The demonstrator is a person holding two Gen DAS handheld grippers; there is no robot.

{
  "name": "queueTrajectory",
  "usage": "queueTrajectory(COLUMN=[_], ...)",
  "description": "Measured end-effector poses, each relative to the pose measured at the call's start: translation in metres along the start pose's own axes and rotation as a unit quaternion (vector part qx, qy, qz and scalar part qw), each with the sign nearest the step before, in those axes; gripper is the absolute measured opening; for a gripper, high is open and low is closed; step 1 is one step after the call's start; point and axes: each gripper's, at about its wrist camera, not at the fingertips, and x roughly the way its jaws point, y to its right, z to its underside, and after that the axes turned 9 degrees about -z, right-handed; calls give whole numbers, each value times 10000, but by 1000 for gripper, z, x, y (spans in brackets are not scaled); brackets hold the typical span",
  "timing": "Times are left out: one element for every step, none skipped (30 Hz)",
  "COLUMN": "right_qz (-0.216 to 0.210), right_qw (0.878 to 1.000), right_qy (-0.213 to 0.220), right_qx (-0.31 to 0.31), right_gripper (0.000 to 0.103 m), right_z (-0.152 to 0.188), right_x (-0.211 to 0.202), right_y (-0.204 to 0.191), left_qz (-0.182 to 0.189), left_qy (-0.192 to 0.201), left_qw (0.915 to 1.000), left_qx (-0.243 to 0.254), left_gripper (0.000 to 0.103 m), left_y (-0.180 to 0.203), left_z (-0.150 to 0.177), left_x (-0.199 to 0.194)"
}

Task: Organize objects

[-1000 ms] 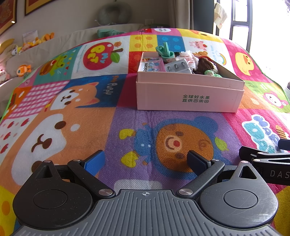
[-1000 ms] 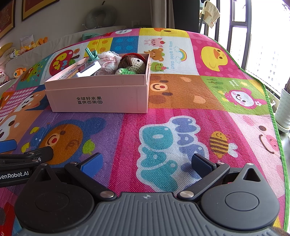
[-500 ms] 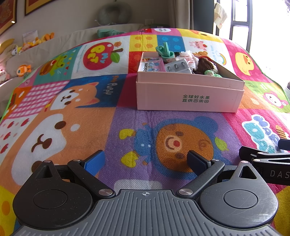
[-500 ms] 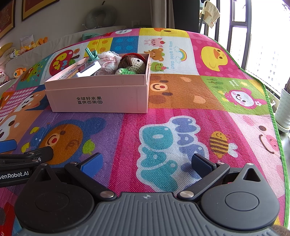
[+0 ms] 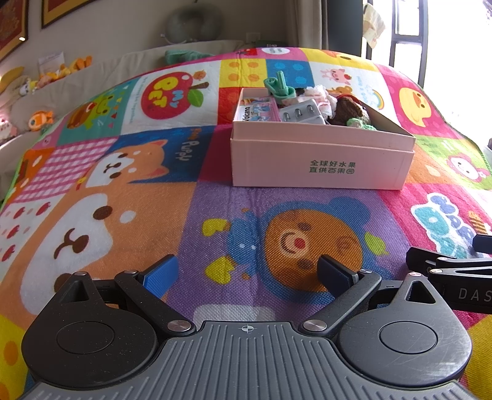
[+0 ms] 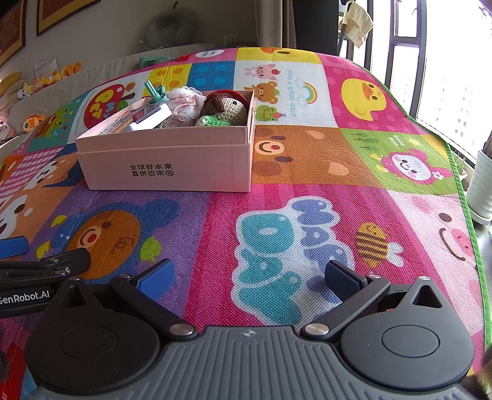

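Observation:
A pink cardboard box (image 5: pixel 323 163) stands on the colourful play mat (image 5: pixel 123 200); it also shows in the right wrist view (image 6: pixel 166 166). Inside lie a green plastic piece (image 5: pixel 278 87), a blister pack of pills (image 5: pixel 303 114), a flat printed packet (image 5: pixel 258 112), a lacy cloth (image 6: pixel 184 103) and a brown crochet toy (image 6: pixel 227 107). My left gripper (image 5: pixel 247 272) is open and empty, low over the mat well in front of the box. My right gripper (image 6: pixel 247 278) is open and empty, beside the left one, to its right.
The mat's green edge (image 6: pixel 461 184) runs along the right, with a white planter (image 6: pixel 482 190) and windows beyond. Soft toys (image 5: pixel 40 118) line a ledge at far left. A grey neck pillow (image 5: pixel 193 23) rests by the back wall.

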Motion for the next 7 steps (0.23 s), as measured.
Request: queueTrajectory(right_qz=[1,-1,-2,0,-1,0,0], right_qw=[10000,10000,10000,10000,10000,10000,10000], right_qy=[1,0,0,1,0,0,0], right_qx=[-1,1,1,0,1,1,0], right_gripper=[103,103,103,103,103,103,103], right_z=[0,0,0,0,0,0,0], right_x=[0,0,0,0,0,0,0], right_y=[0,0,0,0,0,0,0], left_qz=[9,-1,-6,-2,16,37,40], left_qy=[-1,-1,-2,4,7,5,5], left_qw=[10000,10000,10000,10000,10000,10000,10000], left_qx=[-15,-2,5,5,-15,-35,-39], left_gripper=[100,100,100,100,100,99,99], left_y=[2,2,3,2,1,1,0], left_z=[0,-1,-1,-1,-1,-1,0], left_x=[0,0,0,0,0,0,0])
